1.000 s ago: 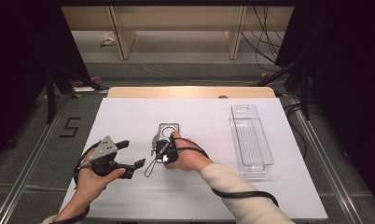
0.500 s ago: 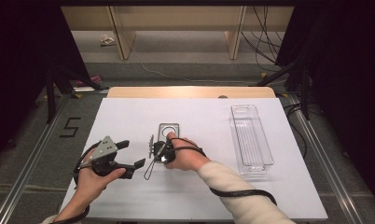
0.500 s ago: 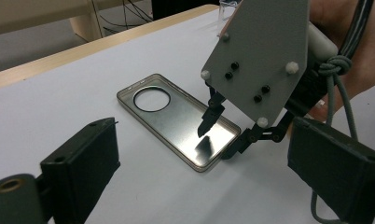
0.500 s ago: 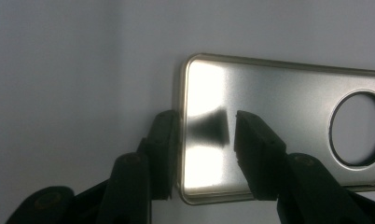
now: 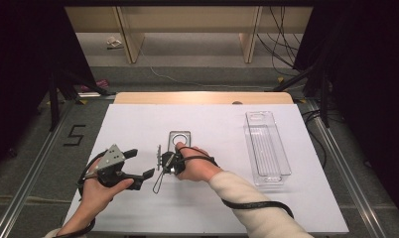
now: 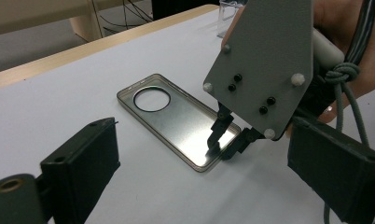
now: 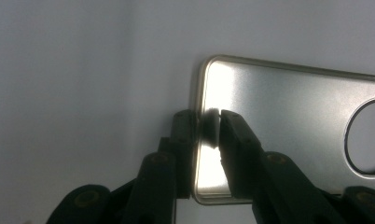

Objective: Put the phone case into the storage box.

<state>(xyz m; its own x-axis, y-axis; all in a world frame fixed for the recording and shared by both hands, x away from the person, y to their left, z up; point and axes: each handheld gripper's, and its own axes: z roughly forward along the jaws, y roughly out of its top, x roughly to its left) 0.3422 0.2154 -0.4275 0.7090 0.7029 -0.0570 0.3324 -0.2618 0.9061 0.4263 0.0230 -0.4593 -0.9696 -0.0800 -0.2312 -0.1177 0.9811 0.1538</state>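
Observation:
A silver metal phone case (image 5: 180, 138) with a round hole lies flat on the white table (image 5: 212, 124). My right gripper (image 5: 163, 159) points down at the case's near short end. In the right gripper view its jaws (image 7: 206, 121) straddle the rim of the case (image 7: 293, 121), one outside and one inside. They have just been closing, and a narrow gap still shows beside the inner jaw. In the left gripper view those tips (image 6: 225, 140) meet the end of the case (image 6: 176, 116). My left gripper (image 5: 142, 163) hovers open just to the left with nothing in it.
A clear plastic tray (image 5: 267, 148) lies lengthwise at the right of the table. A cable (image 5: 252, 206) trails from the right hand over the sleeve. Beyond the table's wooden far edge (image 5: 202, 96) are shelves and cables on the floor.
The right gripper's jaws have drawn closer together around the case's near rim. Both hands stay where they were, and the case has not shifted.

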